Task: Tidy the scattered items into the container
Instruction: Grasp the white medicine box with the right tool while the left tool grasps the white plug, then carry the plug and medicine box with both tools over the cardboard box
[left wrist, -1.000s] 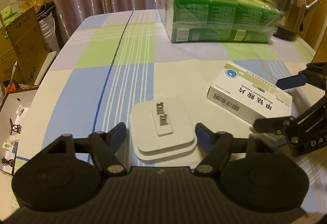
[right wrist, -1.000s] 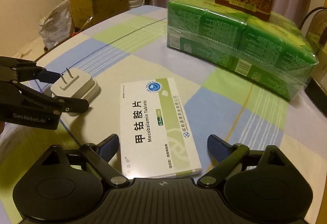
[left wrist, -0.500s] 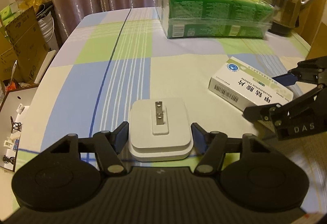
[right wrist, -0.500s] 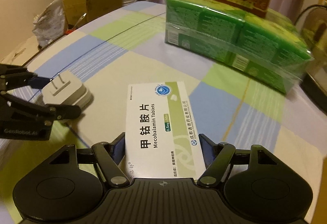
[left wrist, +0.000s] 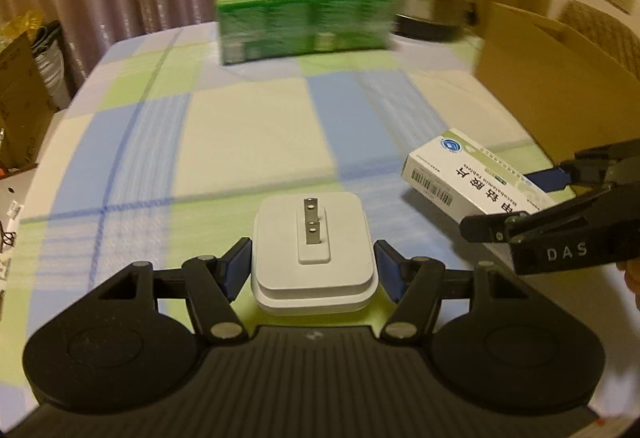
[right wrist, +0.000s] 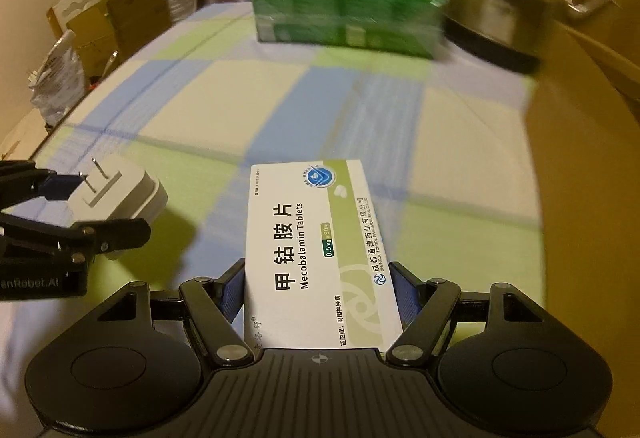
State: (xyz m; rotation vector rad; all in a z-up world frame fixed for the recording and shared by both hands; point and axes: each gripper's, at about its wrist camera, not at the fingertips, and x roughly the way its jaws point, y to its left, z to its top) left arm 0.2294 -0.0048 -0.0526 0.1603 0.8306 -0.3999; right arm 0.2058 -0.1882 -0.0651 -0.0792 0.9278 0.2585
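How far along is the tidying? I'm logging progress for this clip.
Nothing can be seen inside the brown cardboard box yet; its interior is hidden. In hand: the left gripper clamps the white square plug adapter, and the right gripper clamps the white-and-green tablet box, both apparently lifted off the checked tablecloth. Left: dropping both in.

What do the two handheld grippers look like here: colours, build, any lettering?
Both are matte black, with ribbed bodies, two round housings, silver-pinned linkage arms and blue finger pads. The left gripper reads "enRobot.AI" on its side in the right view; the right gripper reads "DAS" in the left view. No cables or sleeves visible.
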